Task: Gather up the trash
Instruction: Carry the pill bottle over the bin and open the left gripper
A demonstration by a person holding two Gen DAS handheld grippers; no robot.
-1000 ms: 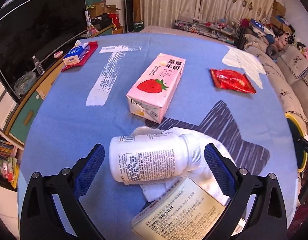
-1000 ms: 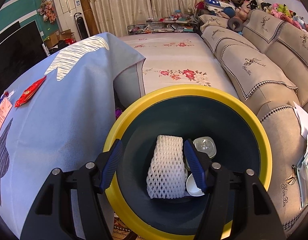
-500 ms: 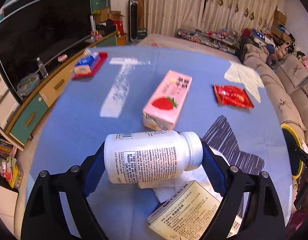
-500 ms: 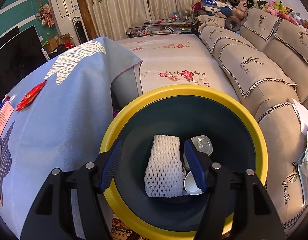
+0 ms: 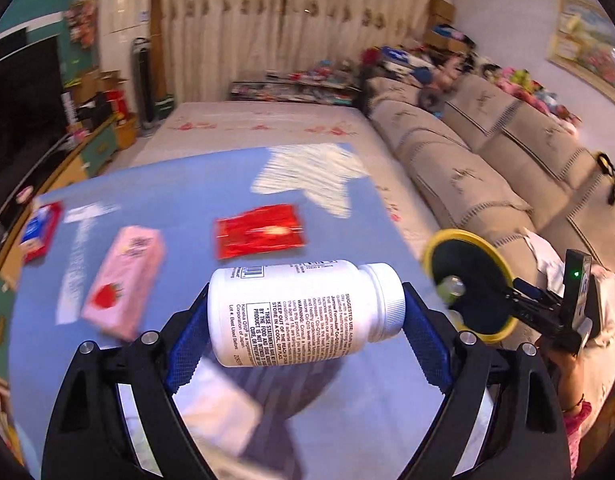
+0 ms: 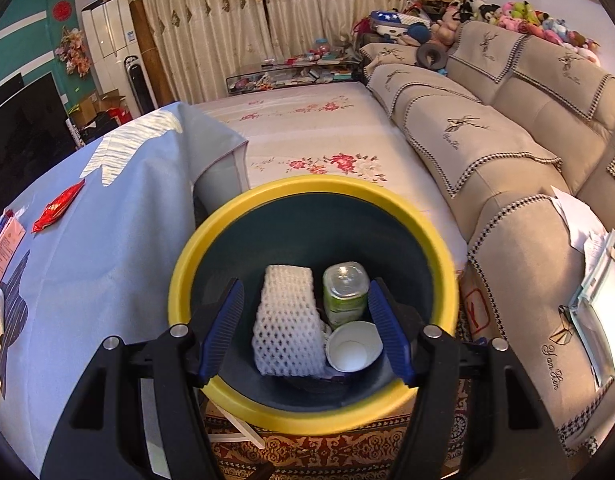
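Note:
My left gripper (image 5: 305, 334) is shut on a white pill bottle (image 5: 303, 312), held sideways above the blue tablecloth (image 5: 179, 184). A pink strawberry milk carton (image 5: 123, 280) and a red snack wrapper (image 5: 259, 230) lie on the table beyond it. The yellow-rimmed dark bin (image 5: 467, 288) is to the right, off the table edge. My right gripper (image 6: 305, 332) is open and empty, its fingers just above the bin (image 6: 211, 236). The bin holds a white foam net (image 6: 287, 324), a green can (image 6: 345, 292) and a white paper cup (image 6: 353, 346).
A beige sofa (image 6: 507, 152) runs along the right. A floral mat (image 6: 307, 128) lies beyond the table. A red-and-blue pack (image 5: 37, 232) sits at the table's far left. White tissue and a paper box lie blurred under my left gripper. The TV cabinet is at left.
My left gripper closed on the white bottle, lifted it off the table and swung right toward the bin. My right gripper stayed open over the bin; a green can now shows inside.

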